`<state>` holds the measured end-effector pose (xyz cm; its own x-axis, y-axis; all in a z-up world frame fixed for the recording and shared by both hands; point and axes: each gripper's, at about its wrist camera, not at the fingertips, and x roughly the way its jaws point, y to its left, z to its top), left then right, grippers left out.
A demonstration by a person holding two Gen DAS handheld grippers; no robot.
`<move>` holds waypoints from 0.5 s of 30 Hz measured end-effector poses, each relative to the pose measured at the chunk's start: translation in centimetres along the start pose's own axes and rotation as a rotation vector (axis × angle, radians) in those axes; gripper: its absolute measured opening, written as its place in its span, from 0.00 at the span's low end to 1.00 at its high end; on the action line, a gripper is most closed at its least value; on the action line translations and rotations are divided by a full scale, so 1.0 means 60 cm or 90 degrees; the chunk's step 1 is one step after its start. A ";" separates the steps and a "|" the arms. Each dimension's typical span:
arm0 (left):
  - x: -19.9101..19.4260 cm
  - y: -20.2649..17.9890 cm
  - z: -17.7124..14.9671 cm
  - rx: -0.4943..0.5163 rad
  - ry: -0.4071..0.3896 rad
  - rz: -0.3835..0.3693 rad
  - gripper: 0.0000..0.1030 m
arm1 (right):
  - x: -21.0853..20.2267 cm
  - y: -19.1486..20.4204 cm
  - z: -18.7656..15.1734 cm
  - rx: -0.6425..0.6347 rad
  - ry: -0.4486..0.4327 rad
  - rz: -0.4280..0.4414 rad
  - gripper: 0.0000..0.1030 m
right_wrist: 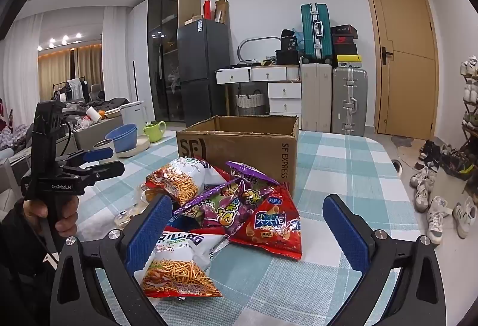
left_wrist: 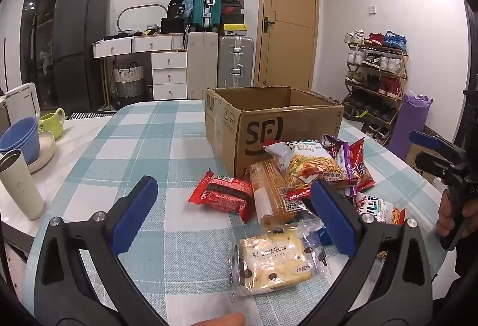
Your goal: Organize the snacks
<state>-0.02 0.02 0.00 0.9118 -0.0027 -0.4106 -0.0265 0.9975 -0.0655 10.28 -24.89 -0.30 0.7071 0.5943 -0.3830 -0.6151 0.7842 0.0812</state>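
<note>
On the checked worktop (left_wrist: pixel 143 147), snack packets (right_wrist: pixel 239 206) are heaped just in front of an open cardboard box (left_wrist: pixel 269 123). The left tool (left_wrist: pixel 236 206) and right tool (right_wrist: pixel 248 224) are held above them, jaws spread wide, nothing gripped.

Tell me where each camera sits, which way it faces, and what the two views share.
Left wrist: on the left gripper, looking over the snacks to the box; own fingers open, right gripper and hand at right.
Right wrist: on the right gripper, facing the same box from further right; own fingers open, left gripper at left.
Shared: box, snacks, door.
</note>
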 end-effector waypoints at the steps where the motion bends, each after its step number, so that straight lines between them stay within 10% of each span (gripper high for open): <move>1: 0.000 0.000 0.000 0.000 0.001 -0.001 0.99 | 0.000 0.000 0.000 0.000 0.000 0.000 1.00; 15: 0.000 0.000 0.000 0.000 0.003 0.000 0.99 | 0.001 0.002 0.000 0.005 -0.002 0.002 1.00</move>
<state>0.00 0.03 -0.01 0.9097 -0.0029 -0.4153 -0.0267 0.9975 -0.0654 10.25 -24.74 -0.32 0.7058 0.5976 -0.3804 -0.6151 0.7834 0.0894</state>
